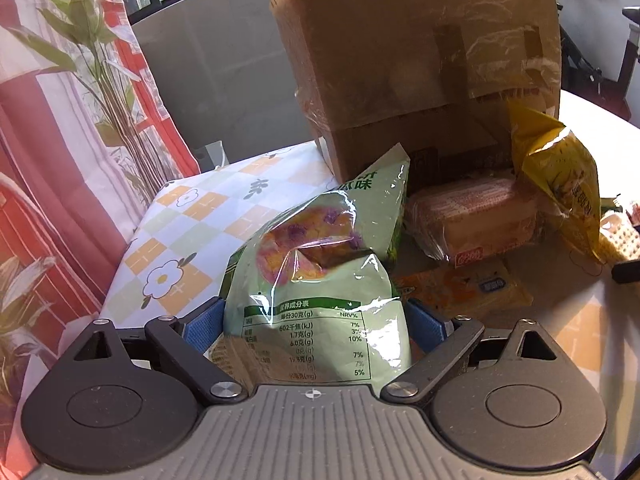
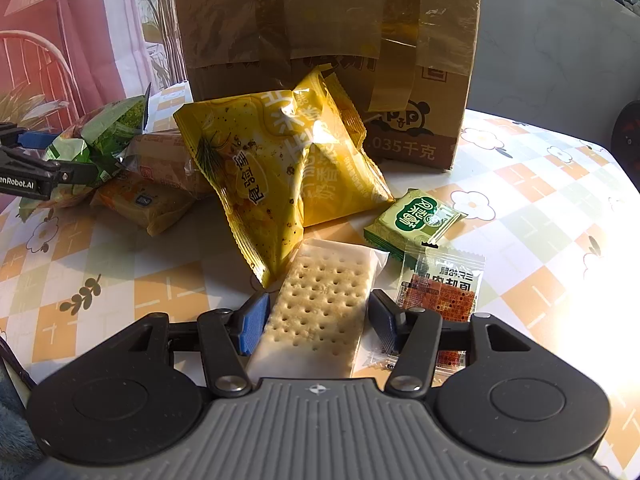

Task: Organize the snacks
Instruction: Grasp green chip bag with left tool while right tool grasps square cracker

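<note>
My left gripper (image 1: 316, 314) is shut on a pale green chip bag (image 1: 316, 280), blue pads pressing both its sides; the bag stands upright before the camera. In the right wrist view that gripper (image 2: 72, 156) and the green bag (image 2: 108, 128) sit at the far left. My right gripper (image 2: 320, 304) is shut on a clear-wrapped cracker pack (image 2: 324, 300) that points away from me. Behind stands a taped cardboard box (image 2: 320, 20), with a yellow snack bag (image 2: 280, 168) leaning at its foot.
A pink-wrapped cake pack (image 1: 476, 216) and a flat orange packet (image 1: 464, 288) lie by the box. A small green packet (image 2: 416, 220) and a red-printed sachet (image 2: 444, 284) lie right of the crackers. The checked flower tablecloth (image 2: 540, 200) stretches right; a red curtain (image 1: 60, 120) hangs left.
</note>
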Available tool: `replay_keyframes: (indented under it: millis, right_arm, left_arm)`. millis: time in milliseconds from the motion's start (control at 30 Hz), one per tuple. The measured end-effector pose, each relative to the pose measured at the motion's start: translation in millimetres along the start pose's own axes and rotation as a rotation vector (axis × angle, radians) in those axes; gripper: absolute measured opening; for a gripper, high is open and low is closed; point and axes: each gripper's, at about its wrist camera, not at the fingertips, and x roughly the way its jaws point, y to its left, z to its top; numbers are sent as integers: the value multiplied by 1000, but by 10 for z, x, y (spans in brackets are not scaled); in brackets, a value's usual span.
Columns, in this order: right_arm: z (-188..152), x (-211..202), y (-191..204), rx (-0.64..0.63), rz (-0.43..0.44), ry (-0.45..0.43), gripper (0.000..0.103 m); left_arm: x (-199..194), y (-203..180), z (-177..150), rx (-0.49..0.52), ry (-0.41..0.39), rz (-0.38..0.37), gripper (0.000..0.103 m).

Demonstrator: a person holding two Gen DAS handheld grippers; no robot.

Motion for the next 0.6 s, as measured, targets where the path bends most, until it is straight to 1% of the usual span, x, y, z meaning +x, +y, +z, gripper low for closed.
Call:
replay_keyframes:
  millis: [67,133,200,300,500,600]
  right_arm:
    - [-2,-2,-2,1,1,-1,58]
    - [-2,-2,-2,1,1,-1,58]
    - [-3,-3,-2,1,1,-1,58]
    - [-3,-3,-2,1,1,-1,58]
    - [-7,-5,0,2,0,-2,58]
    - [-10,-9,1,3,1,-3,58]
  left_arm:
    - [11,26,-14,-10,5,2,96]
    - [39,79,2,-44,20,4,96]
    - [69,99,29,-68,32,21,96]
    - [105,96,63,-65,48,48,96]
    - [180,115,72,-43,66,49,97]
    - [229,146,61,-46,78,75,97]
